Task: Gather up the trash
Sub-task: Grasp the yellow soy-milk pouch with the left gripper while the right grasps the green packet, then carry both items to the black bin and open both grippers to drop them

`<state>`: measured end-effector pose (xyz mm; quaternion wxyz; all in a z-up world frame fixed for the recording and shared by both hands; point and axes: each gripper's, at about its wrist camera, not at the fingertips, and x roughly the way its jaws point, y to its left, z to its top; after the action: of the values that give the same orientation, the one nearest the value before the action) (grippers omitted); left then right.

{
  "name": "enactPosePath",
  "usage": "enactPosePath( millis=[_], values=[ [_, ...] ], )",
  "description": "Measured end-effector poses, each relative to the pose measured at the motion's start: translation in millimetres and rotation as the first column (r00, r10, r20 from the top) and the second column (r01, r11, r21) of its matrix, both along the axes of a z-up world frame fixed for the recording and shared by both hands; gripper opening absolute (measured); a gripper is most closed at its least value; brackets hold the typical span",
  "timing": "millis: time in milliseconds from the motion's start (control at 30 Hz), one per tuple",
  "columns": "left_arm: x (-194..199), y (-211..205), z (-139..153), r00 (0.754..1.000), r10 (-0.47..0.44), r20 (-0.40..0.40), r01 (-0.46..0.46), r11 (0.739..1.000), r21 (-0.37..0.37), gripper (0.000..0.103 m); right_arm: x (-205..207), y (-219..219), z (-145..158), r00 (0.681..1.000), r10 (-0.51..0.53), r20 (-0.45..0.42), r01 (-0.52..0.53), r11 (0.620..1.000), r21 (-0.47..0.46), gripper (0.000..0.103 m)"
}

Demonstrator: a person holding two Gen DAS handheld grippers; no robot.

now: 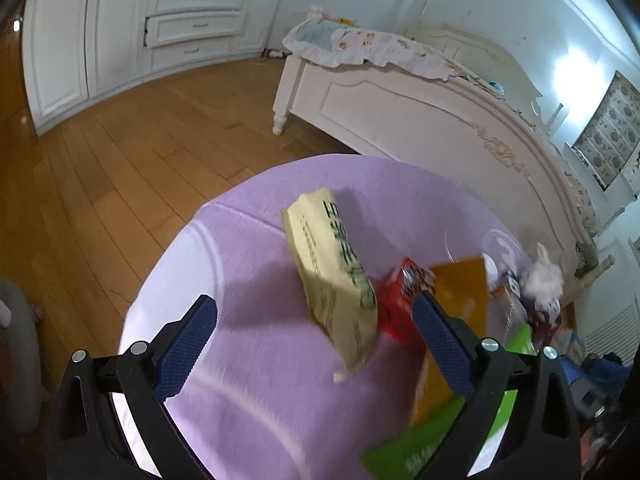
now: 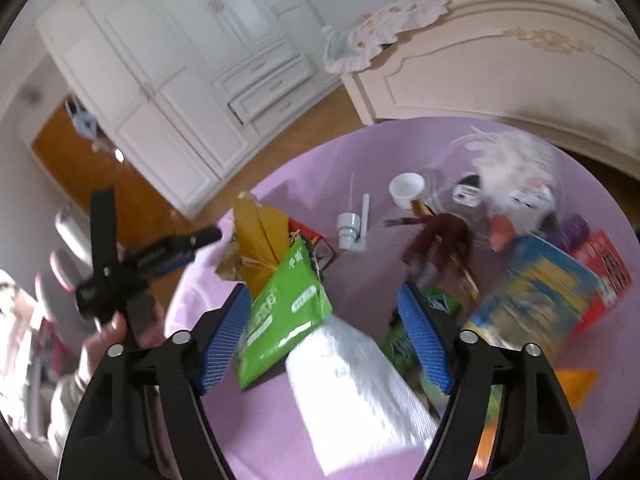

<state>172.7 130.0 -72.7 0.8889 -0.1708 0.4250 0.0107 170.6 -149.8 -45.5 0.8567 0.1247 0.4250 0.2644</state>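
A round table under a purple cloth (image 1: 240, 248) (image 2: 320, 160) carries scattered wrappers. My left gripper (image 1: 316, 344) hangs open above it, with a pale yellow packet (image 1: 332, 272) lying in the gap and touching neither pad. A red packet (image 1: 398, 306) and a mustard packet (image 1: 460, 292) sit by its right finger. My right gripper (image 2: 326, 340) is open over a green packet (image 2: 280, 320) and a white tissue pack (image 2: 352, 392); the green packet's edge sits against the left pad. In the right wrist view, a hand (image 2: 104, 336) holds the left gripper (image 2: 200, 246) off the table's left side.
Further back on the table are a white paper cup (image 2: 406, 190), a white plastic piece (image 2: 352, 228), a dark red wrapper (image 2: 440, 236), a crumpled clear bag (image 2: 512, 168), and a blue-yellow box (image 2: 532, 300). A white bed (image 1: 400, 112), wardrobe (image 1: 120, 40) and wooden floor (image 1: 120, 160) surround it.
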Motion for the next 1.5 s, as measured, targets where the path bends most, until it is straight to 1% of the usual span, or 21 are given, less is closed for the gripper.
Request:
enactPosePath(
  millis=[33,67,133,200,233,267,333,367,400,433,467,633,833,967,1133,1200,1300,1367,1400,1467,1500],
  values=[
    [5.0,0.9,-2.7,1.0,0.001,-0.012,-0.001,1.0,-0.003,0.09,4.6,6.4,-2.7,1.0,0.012,-0.002,-0.012,1.0,-0.027,0.068],
    [10.4,1.8,-6.7,1.0,0.0,-0.028,-0.001,1.0,-0.007,0.08,7.8,11.0,-5.0,1.0,0.022,-0.003,-0.022,0.999,-0.039,0.068],
    [18.7,2.4,-14.7,0.998,-0.018,-0.058,0.017,1.0,-0.024,0.072,12.7,22.1,-10.1,0.999,0.049,-0.003,-0.049,0.997,-0.066,0.066],
    [17.9,2.5,-15.3,0.999,-0.025,-0.044,0.025,1.0,-0.003,0.068,12.3,33.6,-16.1,0.997,0.077,-0.015,-0.078,0.992,-0.101,0.057],
    [17.7,1.2,-15.6,0.999,-0.033,-0.037,0.033,0.999,0.001,0.061,12.7,38.4,-19.2,0.996,0.09,-0.017,-0.091,0.989,-0.114,0.051],
    [18.6,1.2,-17.4,0.998,-0.046,-0.046,0.045,0.999,-0.017,0.05,10.1,42.7,-20.2,0.995,0.095,-0.005,-0.095,0.988,-0.12,0.044],
    [21.5,1.4,-24.9,0.996,-0.057,-0.068,0.054,0.997,-0.047,0.037,7.6,47.3,-19.2,0.994,0.113,-0.002,-0.112,0.985,-0.129,0.033],
    [20.1,1.4,-26.3,0.997,-0.05,-0.066,0.048,0.998,-0.036,0.028,7.8,48.3,-18.7,0.994,0.113,0.001,-0.112,0.985,-0.129,0.029],
    [17.6,1.7,-26.6,0.997,-0.041,-0.061,0.04,0.999,-0.022,0.023,4.3,48.0,-16.4,0.993,0.116,0.01,-0.114,0.986,-0.121,0.026],
    [14.6,3.7,-27.4,0.997,-0.039,-0.06,0.037,0.999,-0.038,0.02,0.7,47.7,-13.9,0.993,0.119,0.015,-0.117,0.987,-0.113,0.021],
    [13.1,6.5,-26.9,0.998,-0.036,-0.054,0.033,0.998,-0.055,0.02,-0.8,46.8,-11.8,0.993,0.12,0.02,-0.117,0.988,-0.103,0.02],
    [-7.5,8.4,-7.8,0.999,-0.028,0.019,0.029,0.998,-0.062,0.019,-22.8,40.3,10.2,0.987,0.144,0.075,-0.143,0.99,-0.018,0.011],
    [-48.1,-7.9,34.5,0.989,-0.063,0.135,0.072,0.995,-0.065,0.019,-58.1,21.0,43.3,0.978,0.138,0.156,-0.147,0.988,0.046,0.006],
    [-69.8,-35.8,61.1,0.977,-0.106,0.183,0.121,0.99,-0.071,0.019,-79.6,-8.4,60.5,0.976,0.09,0.198,-0.112,0.988,0.103,0.006],
    [-81.2,-86.4,79.8,0.957,-0.202,0.209,0.22,0.973,-0.066,0.019,-103.9,-70.4,80.4,0.965,-0.032,0.26,-0.012,0.986,0.164,0.006],
    [-77.9,-118.3,85.3,0.942,-0.26,0.212,0.281,0.957,-0.072,0.019,-115.3,-100.7,86.5,0.956,-0.093,0.278,0.042,0.982,0.186,0.006],
    [-71.9,-164.6,85.9,0.916,-0.341,0.213,0.363,0.929,-0.076,0.019,-129.5,-146.9,94.3,0.929,-0.204,0.31,0.146,0.969,0.198,0.006],
    [-65.2,-202.2,83.6,0.889,-0.408,0.207,0.431,0.898,-0.086,0.019,-140.6,-179.0,97.3,0.904,-0.277,0.324,0.217,0.953,0.21,0.006],
    [-61.3,-217.5,82.0,0.878,-0.433,0.204,0.457,0.885,-0.089,0.019,-146.0,-201.0,98.2,0.884,-0.331,0.33,0.271,0.938,0.215,0.006],
    [-54.4,-255.4,76.9,0.846,-0.494,0.199,0.519,0.849,-0.099,0.019,-150.7,-226.1,96.0,0.858,-0.39,0.333,0.336,0.918,0.21,0.006],
    [-51.0,-274.0,73.6,0.83,-0.523,0.196,0.547,0.831,-0.102,0.019,-152.6,-243.0,92.7,0.839,-0.433,0.33,0.386,0.901,0.199,0.006]
  ],
)
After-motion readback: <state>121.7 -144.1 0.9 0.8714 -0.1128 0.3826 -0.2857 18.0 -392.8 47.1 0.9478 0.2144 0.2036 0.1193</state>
